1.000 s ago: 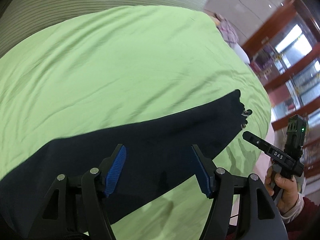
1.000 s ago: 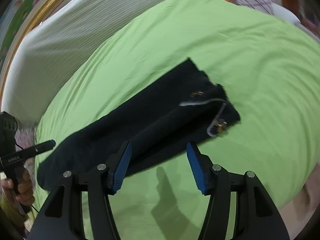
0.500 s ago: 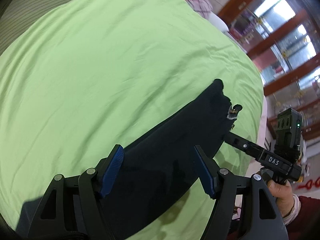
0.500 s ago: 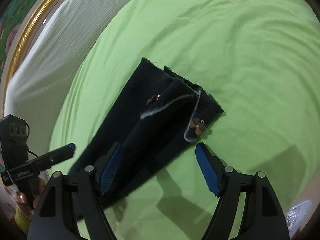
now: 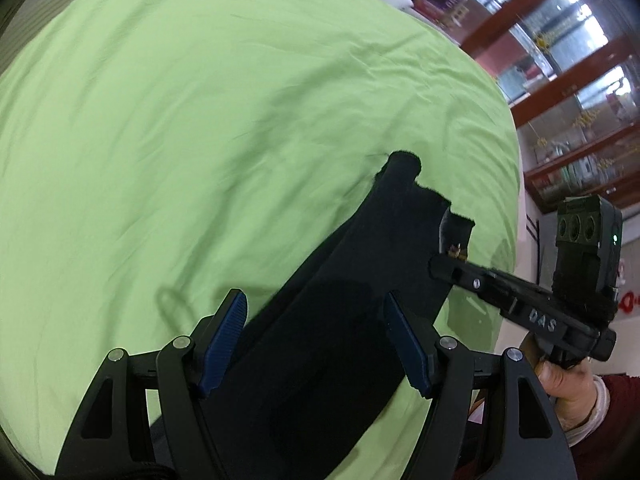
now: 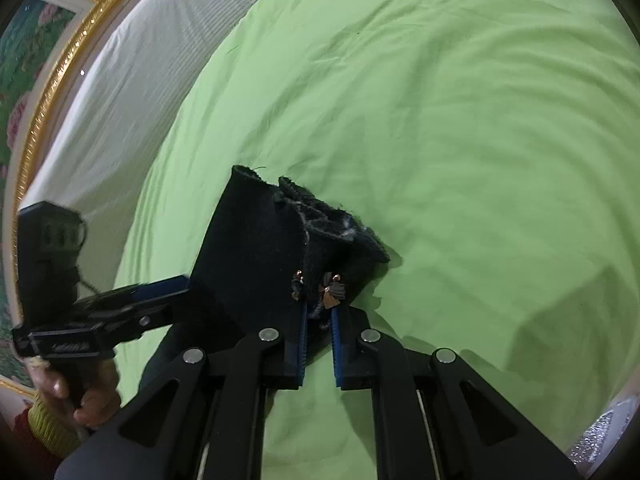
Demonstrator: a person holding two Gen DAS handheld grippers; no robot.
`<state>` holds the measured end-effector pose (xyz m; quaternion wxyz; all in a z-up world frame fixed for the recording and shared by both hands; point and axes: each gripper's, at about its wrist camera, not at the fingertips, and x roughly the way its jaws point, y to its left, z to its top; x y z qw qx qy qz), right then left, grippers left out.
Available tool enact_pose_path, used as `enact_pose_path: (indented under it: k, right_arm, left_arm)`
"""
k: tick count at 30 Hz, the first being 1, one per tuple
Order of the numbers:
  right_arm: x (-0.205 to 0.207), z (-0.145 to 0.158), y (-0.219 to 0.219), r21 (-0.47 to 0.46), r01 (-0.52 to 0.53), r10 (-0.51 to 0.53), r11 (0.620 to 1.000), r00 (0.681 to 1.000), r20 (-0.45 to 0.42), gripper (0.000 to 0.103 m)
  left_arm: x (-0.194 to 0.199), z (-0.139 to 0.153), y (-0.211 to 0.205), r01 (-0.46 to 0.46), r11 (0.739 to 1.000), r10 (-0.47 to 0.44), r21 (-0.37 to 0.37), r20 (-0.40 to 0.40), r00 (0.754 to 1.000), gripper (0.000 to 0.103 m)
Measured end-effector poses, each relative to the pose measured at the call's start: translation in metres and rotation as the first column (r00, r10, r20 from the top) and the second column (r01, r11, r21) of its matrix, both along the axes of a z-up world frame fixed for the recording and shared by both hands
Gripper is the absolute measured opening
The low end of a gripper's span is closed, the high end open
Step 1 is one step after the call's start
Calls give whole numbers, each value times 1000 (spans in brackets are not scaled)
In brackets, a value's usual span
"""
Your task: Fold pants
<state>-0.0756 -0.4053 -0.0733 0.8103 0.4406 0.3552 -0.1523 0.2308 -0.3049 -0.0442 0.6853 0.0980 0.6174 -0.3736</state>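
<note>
Closing fast since half a second ago, the right gripper (image 6: 319, 326) is now clamping the near corner of the pants (image 6: 256, 256), its blue pads pinching the dark cloth just under two small copper-coloured trims (image 6: 330, 288), where earlier its jaws were standing wide above that end. Both cameras are now sitting closer to the garment than a second ago, and the cloth is filling more of each view. Black pants are lying as a long folded strip across a green sheet (image 5: 200, 120), one end bunching up at the right gripper, the rest running back toward the left gripper (image 5: 316, 334). Seen from the left wrist, the left gripper is hanging over the strip with its jaws apart, one pad over the sheet beside the cloth's edge, the other over the far edge of the cloth, and the pants are passing below the gap without either pad pressing on them. In that same view the right gripper (image 5: 440, 270) is reaching in from the right, its tip at the frayed end of the pants (image 5: 340, 320), with a hand (image 5: 564, 380) in a dark red sleeve gripping its handle. A gold picture frame (image 6: 48, 92) is showing at the left of the right wrist view.
</note>
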Motion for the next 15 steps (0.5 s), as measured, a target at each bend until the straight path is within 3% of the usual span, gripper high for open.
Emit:
enact_pose_path:
  k: [4, 7, 10, 15]
  right_arm:
    - [-6, 2, 1, -24, -25, 25, 999, 1000, 15, 11]
    - [-11, -2, -2, -21, -36, 36, 999, 999, 23, 11]
    - [-14, -7, -3, -16, -44, 44, 999, 999, 27, 11]
    - [-1, 0, -4, -43, -70, 71, 997, 997, 33, 11]
  left_arm:
    - [9, -11, -29, 43, 999, -43, 5, -15, 999, 71]
    - [13, -17, -48, 76, 997, -76, 4, -35, 996, 63]
    - [18, -25, -61, 91, 996, -91, -11, -78, 993, 53]
    - [20, -27, -72, 116, 992, -122, -58, -111, 986, 19]
